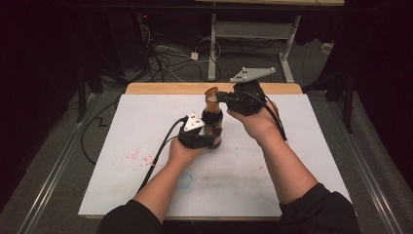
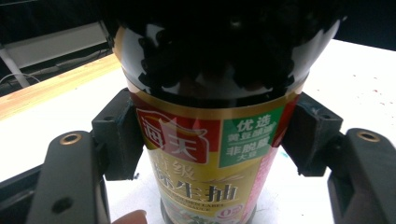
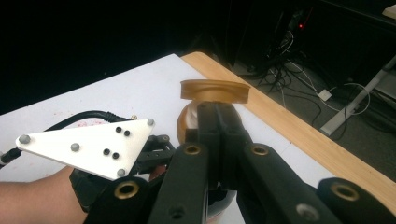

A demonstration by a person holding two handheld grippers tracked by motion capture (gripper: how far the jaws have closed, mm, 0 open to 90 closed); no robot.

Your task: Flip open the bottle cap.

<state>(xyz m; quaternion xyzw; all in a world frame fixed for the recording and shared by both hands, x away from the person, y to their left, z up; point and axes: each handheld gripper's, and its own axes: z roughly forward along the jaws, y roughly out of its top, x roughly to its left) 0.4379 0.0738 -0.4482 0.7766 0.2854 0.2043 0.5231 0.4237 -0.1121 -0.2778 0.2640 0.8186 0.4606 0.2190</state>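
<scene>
A dark soy sauce bottle point(image 1: 213, 127) with a red, gold and green label point(image 2: 205, 168) stands upright on the white board point(image 1: 292, 146). My left gripper point(image 1: 213, 141) is shut on its body, one pad point(image 2: 119, 135) pressing each side at label height. The amber flip lid point(image 3: 215, 91) is hinged up at the top of the bottle point(image 1: 211, 94). My right gripper point(image 3: 217, 114) reaches the neck from the right, its jaws pressed together just under that lid. Whether they pinch anything thin I cannot tell. The left gripper's white plate point(image 3: 93, 144) lies below it.
The board's far edge is a bare wooden strip point(image 1: 165, 88). Red specks point(image 1: 134, 156) and a faint blue mark point(image 1: 186, 179) stain the board at front left. Cables point(image 1: 160, 58) and a desk frame point(image 1: 253, 29) lie on the floor beyond.
</scene>
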